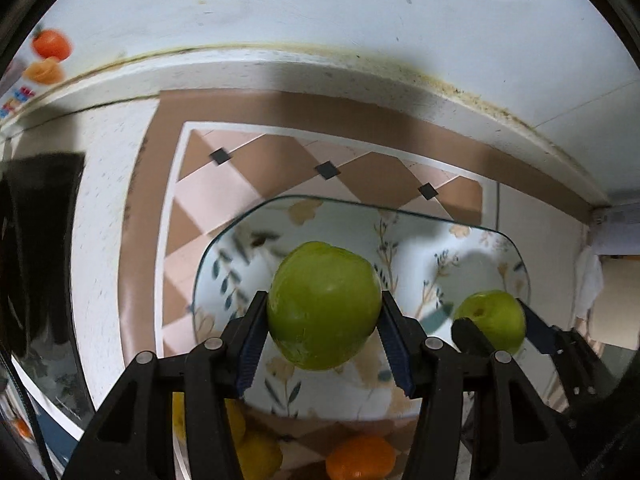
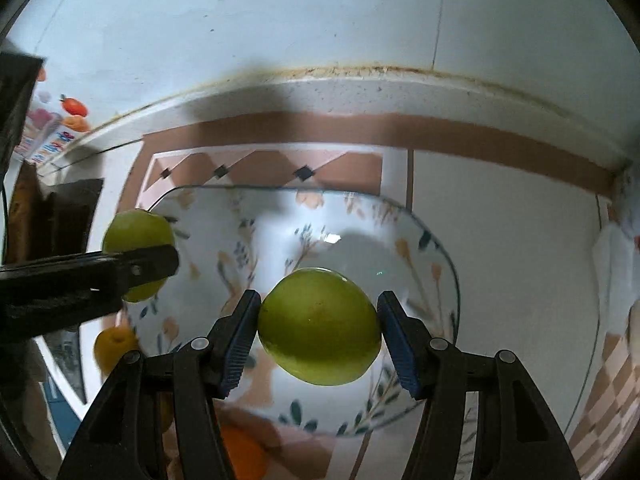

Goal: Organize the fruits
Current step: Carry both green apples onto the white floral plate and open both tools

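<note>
Checkered pink and brown tablecloth (image 1: 224, 200) covers the counter against a white wall (image 1: 320, 4), and a floral glass plate (image 1: 404, 220) sits on it. Both grippers hang over the plate, so both apples are up in the air above it. Left gripper (image 1: 324, 332) is clamped on a green apple (image 1: 324, 304), right gripper (image 2: 318, 332) is squeezing a second green apple (image 2: 319, 326). An orange (image 1: 360, 458) and lemons (image 1: 256, 454) sit just beside the plate's near edge.

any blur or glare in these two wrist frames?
Left wrist: floral plate print smeared by motion blur, held green fruit sharp. Right wrist: glare spot on the plate, fruit's shadow beside it; fisheye bends the counter edge.
</note>
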